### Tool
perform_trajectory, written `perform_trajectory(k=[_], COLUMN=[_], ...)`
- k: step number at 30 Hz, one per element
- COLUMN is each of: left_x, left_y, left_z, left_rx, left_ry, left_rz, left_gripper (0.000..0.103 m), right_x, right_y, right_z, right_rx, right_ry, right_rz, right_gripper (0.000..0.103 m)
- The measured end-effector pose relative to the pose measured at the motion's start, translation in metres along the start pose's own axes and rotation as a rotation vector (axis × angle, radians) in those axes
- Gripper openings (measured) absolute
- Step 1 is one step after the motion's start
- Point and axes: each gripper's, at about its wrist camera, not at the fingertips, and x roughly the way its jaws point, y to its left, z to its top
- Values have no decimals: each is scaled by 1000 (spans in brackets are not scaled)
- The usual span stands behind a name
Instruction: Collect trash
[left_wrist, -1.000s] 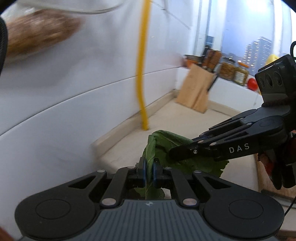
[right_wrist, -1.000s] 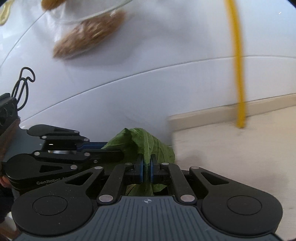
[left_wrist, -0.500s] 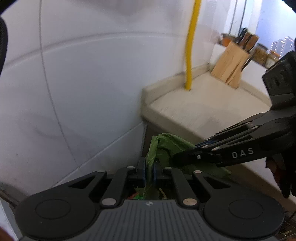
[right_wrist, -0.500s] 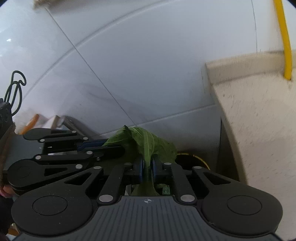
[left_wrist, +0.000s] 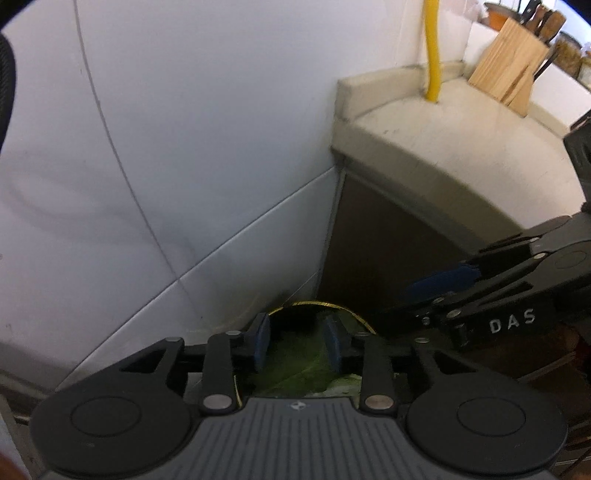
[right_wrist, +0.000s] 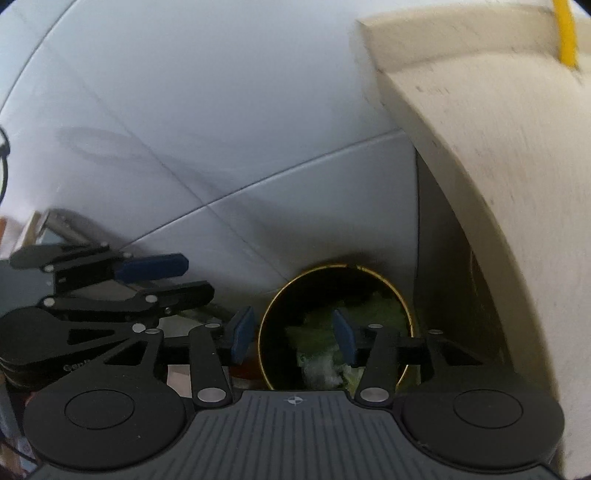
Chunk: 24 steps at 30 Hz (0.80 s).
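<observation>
With both sets of fingers spread wide and gripping nothing, the drop looks done — the green leaves (right_wrist: 354, 325) lie down inside the round bin (right_wrist: 402, 299), directly beyond the right gripper (right_wrist: 293, 334) and showing between its blue pads (right_wrist: 242, 332). The left gripper (left_wrist: 297, 345) hangs released over the same greens, the other tool just to its right. That scrap seems binned; whether more trash waits on the worktop (left_wrist: 461, 147) above the fingers cannot be told — only a knife block (left_wrist: 509, 79) shows there.
</observation>
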Motion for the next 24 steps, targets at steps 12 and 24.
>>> perform_trajectory(k=[12, 24], left_x=[-33, -80], left_y=[6, -15], left_z=[11, 14], left_rx=[-62, -100], left_ry=[-129, -207], left_rz=[-8, -6], left_gripper=[44, 54], right_x=[-75, -123], right_y=[19, 36], right_z=[-11, -37], right_rx=[26, 35], right_ry=[-196, -340], right_rz=[-55, -204], right_gripper=[71, 86])
